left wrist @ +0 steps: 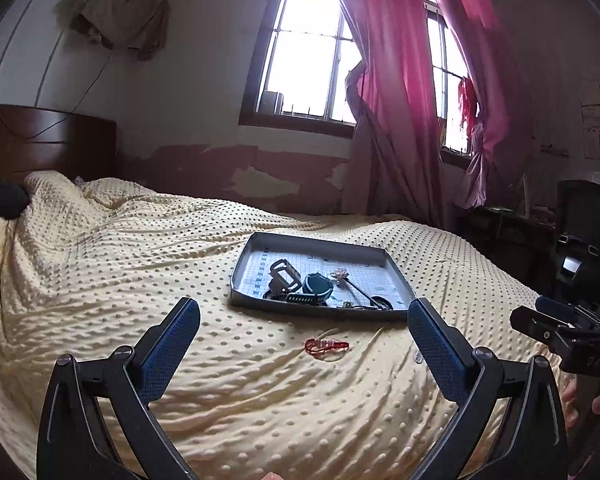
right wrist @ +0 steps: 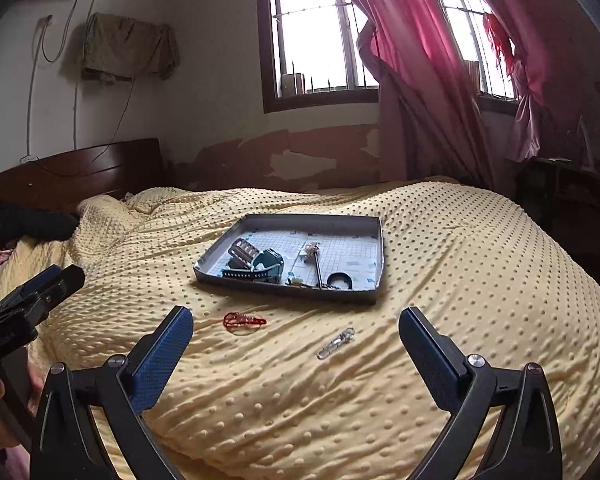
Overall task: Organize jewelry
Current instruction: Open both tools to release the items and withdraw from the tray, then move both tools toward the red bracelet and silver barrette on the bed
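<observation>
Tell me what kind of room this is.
A bedroom, most likely in a home: a bed under a yellow dotted blanket, a dark wooden headboard, and pink curtains at a barred window.

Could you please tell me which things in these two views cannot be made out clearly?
- Silver clasp: in the left wrist view the right finger hides nearly all of it.
- Small pieces near the hair stick in the tray: too small and tangled to identify in either view.
- Red string bracelet: its knots or beads are too fine to resolve.
</observation>
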